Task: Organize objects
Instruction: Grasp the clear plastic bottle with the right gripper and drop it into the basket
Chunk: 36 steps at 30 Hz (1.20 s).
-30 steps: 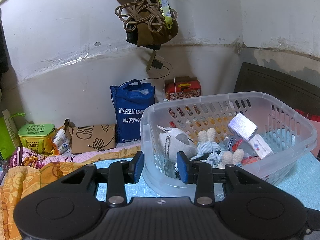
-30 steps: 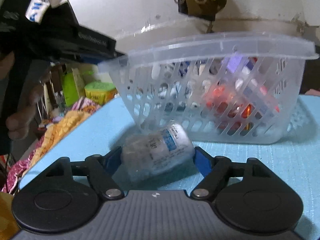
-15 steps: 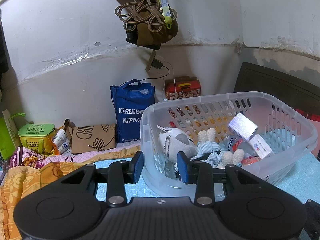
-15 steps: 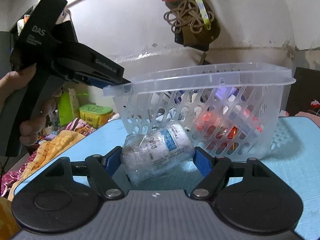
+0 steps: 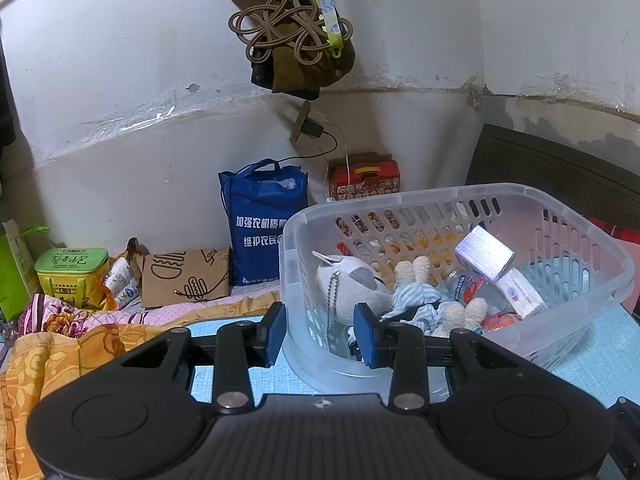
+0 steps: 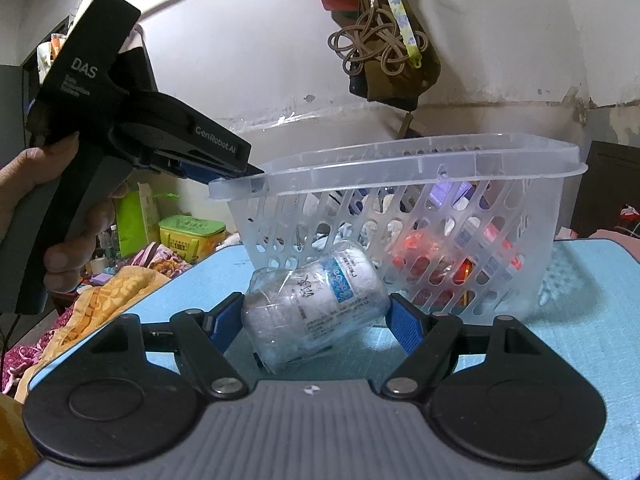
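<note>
A clear plastic basket [image 5: 592, 252] stands on the light blue mat [image 5: 600, 364]. It holds a grey plush toy [image 5: 348, 280], a silver box [image 5: 484, 252], a white box [image 5: 520, 292] and other small items. My left gripper [image 5: 320, 334] is shut on the basket's near rim, one finger inside, one outside. In the right wrist view it grips the basket [image 6: 400, 168] at its left corner [image 6: 224, 176]. My right gripper [image 6: 314, 320] is shut on a plastic-wrapped white roll [image 6: 312, 308], held just above the mat in front of the basket.
Against the wall stand a blue bag [image 5: 264, 224], a brown paper bag [image 5: 184, 276], a green tin [image 5: 72, 268] and a red box [image 5: 364, 176]. A patterned orange cloth [image 5: 48, 356] lies left of the mat. A cord bundle [image 5: 292, 28] hangs above.
My right gripper has lifted and pulled back with the wrapped roll, so the basket now looks lower and farther. The left gripper has stayed on the basket rim.
</note>
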### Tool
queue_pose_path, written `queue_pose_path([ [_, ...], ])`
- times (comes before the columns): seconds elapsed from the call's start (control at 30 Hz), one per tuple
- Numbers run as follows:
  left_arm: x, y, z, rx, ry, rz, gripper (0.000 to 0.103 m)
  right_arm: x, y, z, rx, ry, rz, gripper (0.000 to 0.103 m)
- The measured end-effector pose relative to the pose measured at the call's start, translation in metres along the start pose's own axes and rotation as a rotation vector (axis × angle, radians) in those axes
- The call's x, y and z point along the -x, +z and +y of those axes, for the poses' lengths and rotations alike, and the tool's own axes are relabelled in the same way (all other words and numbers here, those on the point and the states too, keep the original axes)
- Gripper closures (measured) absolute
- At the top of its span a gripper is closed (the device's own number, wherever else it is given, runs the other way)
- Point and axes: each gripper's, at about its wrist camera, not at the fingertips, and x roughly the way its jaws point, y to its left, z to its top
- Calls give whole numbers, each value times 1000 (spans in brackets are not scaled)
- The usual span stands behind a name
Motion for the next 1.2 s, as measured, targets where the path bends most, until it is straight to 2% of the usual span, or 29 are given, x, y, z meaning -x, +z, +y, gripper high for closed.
queue_pose_path([
  [0.13, -1, 0, 0, 2, -1, -1, 62, 14, -2, 6, 31, 9, -57, 24],
  [0.37, -1, 1, -1, 6, -2, -2, 62, 48, 1, -3, -32, 19, -97, 24],
  [0.53, -1, 1, -1, 7, -1, -1, 62, 87, 27, -5, -34, 10, -187, 24],
  [0.67, -1, 1, -1, 8, -2, -2, 62, 98, 60, -19, -70, 14, -225, 24],
  [0.73, -1, 1, -1, 8, 1, -6, 62, 94, 83, -28, -75, -23, -206, 24],
  [0.9, -1, 2, -3, 9, 1, -3, 62, 56, 136, -35, 20, -142, -141, 24],
  [0.97, 0, 2, -3, 9, 2, -2, 62, 34, 144, -41, 19, -147, -84, 24],
  [1.1, 0, 2, -3, 10, 1, -2, 62, 0, 144, -42, 58, -218, -51, 23],
  [1.13, 0, 2, -3, 11, 1, -2, 62, -6, 142, -45, 49, -202, -45, 15],
  [1.17, 0, 2, -4, 11, 2, -2, 62, -11, 143, -48, 40, -185, -33, 0],
  [1.2, 0, 2, -3, 11, 3, -2, 62, -16, 142, -50, 26, -188, -34, 0],
])
